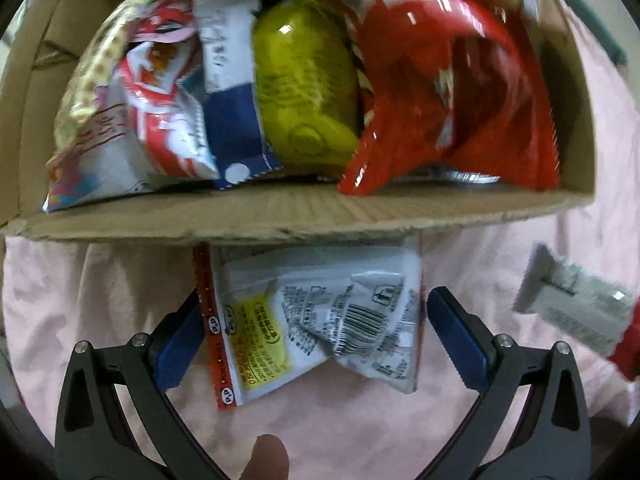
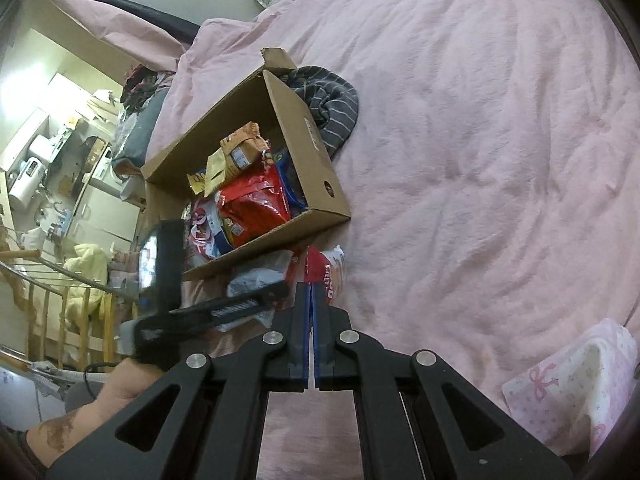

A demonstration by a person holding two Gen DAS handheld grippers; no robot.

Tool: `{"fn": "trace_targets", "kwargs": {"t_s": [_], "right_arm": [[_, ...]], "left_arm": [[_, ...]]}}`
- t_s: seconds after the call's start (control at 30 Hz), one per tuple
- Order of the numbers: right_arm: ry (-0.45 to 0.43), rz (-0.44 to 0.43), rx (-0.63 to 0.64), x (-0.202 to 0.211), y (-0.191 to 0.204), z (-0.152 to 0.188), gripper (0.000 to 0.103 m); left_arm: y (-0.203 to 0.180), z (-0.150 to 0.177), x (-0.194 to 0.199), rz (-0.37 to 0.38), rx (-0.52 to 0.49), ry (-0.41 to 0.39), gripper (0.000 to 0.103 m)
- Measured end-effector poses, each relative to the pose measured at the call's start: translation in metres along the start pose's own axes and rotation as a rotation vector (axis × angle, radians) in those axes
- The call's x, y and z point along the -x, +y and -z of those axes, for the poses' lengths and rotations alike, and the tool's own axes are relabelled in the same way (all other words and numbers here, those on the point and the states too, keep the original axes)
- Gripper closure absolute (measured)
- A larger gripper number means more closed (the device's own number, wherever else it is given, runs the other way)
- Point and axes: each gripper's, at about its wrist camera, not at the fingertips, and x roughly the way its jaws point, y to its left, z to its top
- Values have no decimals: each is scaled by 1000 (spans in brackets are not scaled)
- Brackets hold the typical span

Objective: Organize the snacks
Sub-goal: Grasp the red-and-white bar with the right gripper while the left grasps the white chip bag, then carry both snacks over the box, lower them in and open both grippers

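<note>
A: Start at the left. What is the left gripper doing?

B: Its 2 blue-padded fingers are spread wide on either side of a white snack packet with a barcode and a yellow label, lying on the pink blanket. The left pad looks tucked under or against the packet's red-edged side; the right pad stands just clear of the other side. I can't tell if either pad is truly touching.

A: And where does that packet lie from the box?

B: Just in front of the near wall of the cardboard box, outside it. Its long axis runs roughly along the fingers, toward the box, so the pads face its 2 long edges. I'd judge a squeeze across the width and then a lift forward over the wall is what the move calls for.

A: What's already in the box?

B: From the left: a red-and-white bag, a blue-and-white bag, a yellow-green packet, and a big red bag.

A: Further right?

B: The right gripper is pinched tight on the red edge of a red-and-white snack pack, held near the box's front corner. In the left view it shows as a grey-white pack, well apart from the barcode packet.

A: So which hand is nearer the loose packet?

B: The left, plainly; it already straddles it.
</note>
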Motion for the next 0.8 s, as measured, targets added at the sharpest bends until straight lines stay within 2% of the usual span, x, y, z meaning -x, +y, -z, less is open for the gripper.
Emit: {"fn": "trace_targets", "kwargs": {"t_s": [0.03, 0.17, 0.2, 0.27, 0.33, 0.63, 0.8], "right_arm": [[1, -3, -2, 0, 0, 0, 102], [4, -7, 2, -3, 2, -1, 102], [5, -9, 2, -3, 3, -1, 102], [5, -10, 10, -3, 5, -1, 102], [7, -12, 16, -4, 8, 0, 102], [14, -23, 39, -8, 18, 2, 102], [12, -18, 47, -8, 22, 6, 102]], "left_arm": [[0, 2, -1, 3, -8, -4, 1], [6, 8, -3, 4, 6, -3, 26], [9, 10, -2, 18, 15, -2, 28], [12, 14, 2, 41, 8, -4, 44], [13, 19, 8, 43, -12, -12, 50], [14, 47, 31, 10, -44, -43, 53], [12, 52, 51, -26, -71, -90, 53]]}}
